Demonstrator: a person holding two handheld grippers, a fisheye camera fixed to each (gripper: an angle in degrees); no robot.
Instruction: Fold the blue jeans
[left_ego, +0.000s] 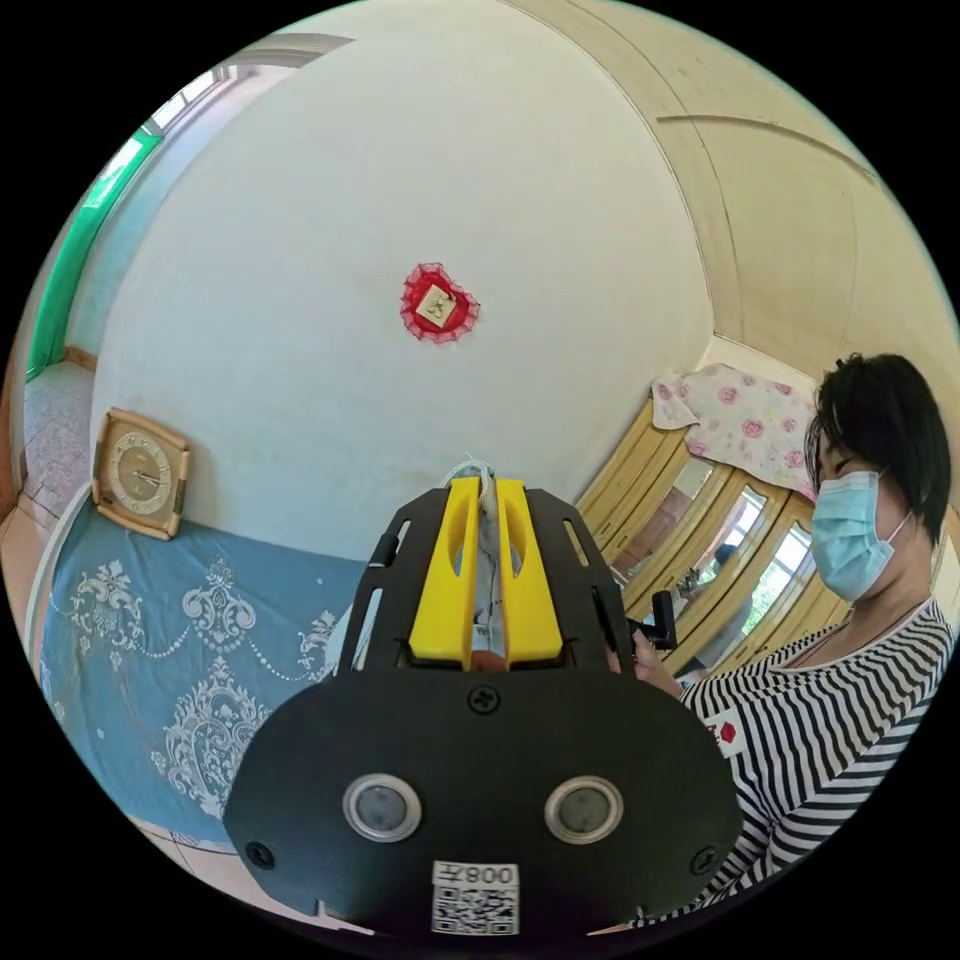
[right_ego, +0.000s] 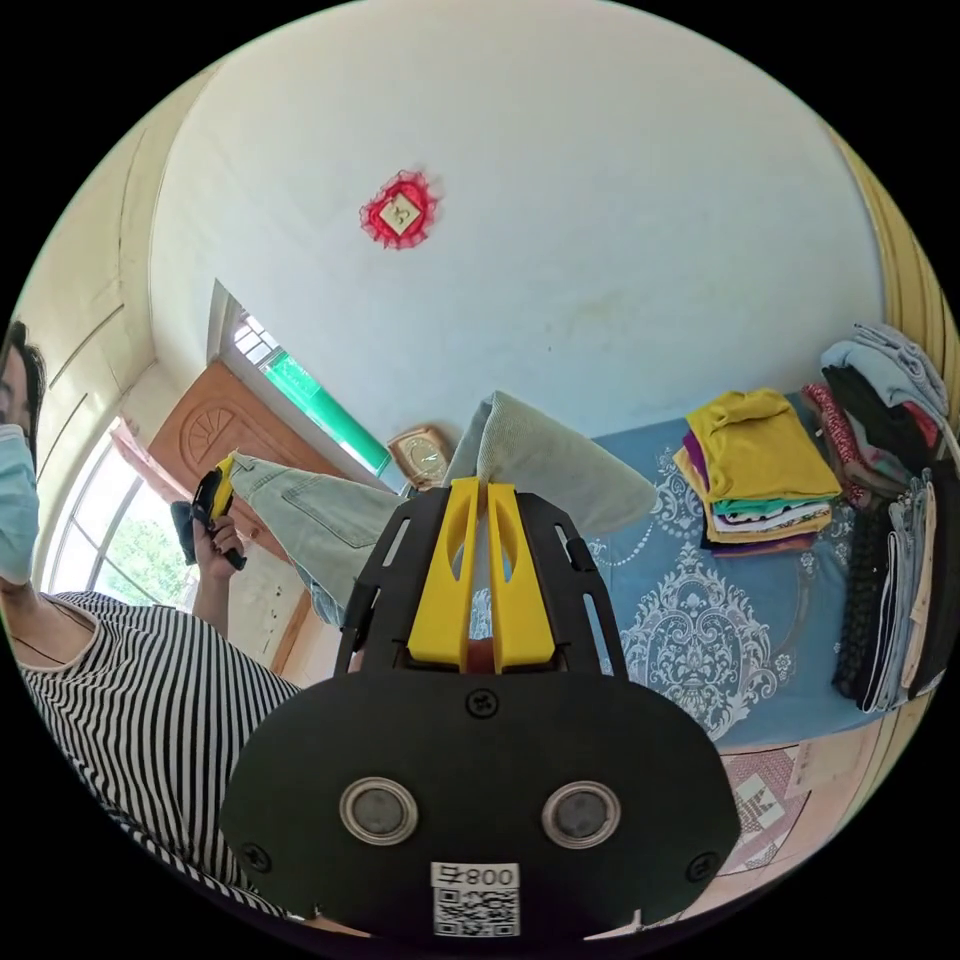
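The pale blue jeans (right_ego: 330, 520) hang in the air, stretched between both grippers. In the right gripper view my right gripper (right_ego: 478, 487) has its yellow jaws shut on one bunched end of the jeans, which bulges out past the tips. The cloth runs left to my left gripper (right_ego: 215, 495), held up in the person's hand and pinching the other end. In the left gripper view my left gripper (left_ego: 487, 487) is shut on a thin strip of the jeans (left_ego: 487, 570) that shows between the jaws.
A bed with a blue patterned cover (right_ego: 700, 620) lies below. On it are a stack of folded clothes (right_ego: 765, 470) and a darker pile (right_ego: 890, 560) at the right. A clock (left_ego: 140, 472) leans against the wall. The person in a striped top (left_ego: 830, 730) stands close.
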